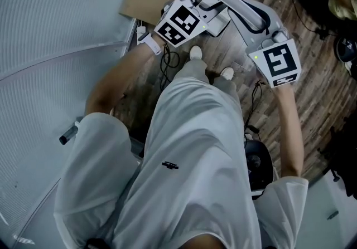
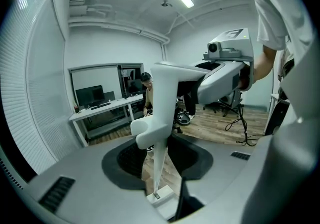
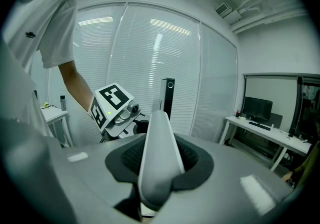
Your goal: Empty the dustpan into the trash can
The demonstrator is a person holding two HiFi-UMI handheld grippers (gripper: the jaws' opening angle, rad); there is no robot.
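The dustpan (image 1: 245, 11), white and grey, hangs in the air in front of the standing person, above the wooden floor (image 1: 312, 75) and just beyond the white shoes (image 1: 195, 52), carried between the two claws. The right claw (image 3: 157, 165) is closed on its thick rounded handle, which fills the gap between the dark pads. The left claw (image 2: 162, 160) stands about half apart and grips the other end at a thicker white lump, with a thin edge-on strip of the pan running down between the jaws. Each claw's marker cube faces up in the head view. White blinds (image 1: 50, 47) line the person's left. In the left gripper view, a tabletop (image 2: 105, 105) with monitors stands against the far wall.
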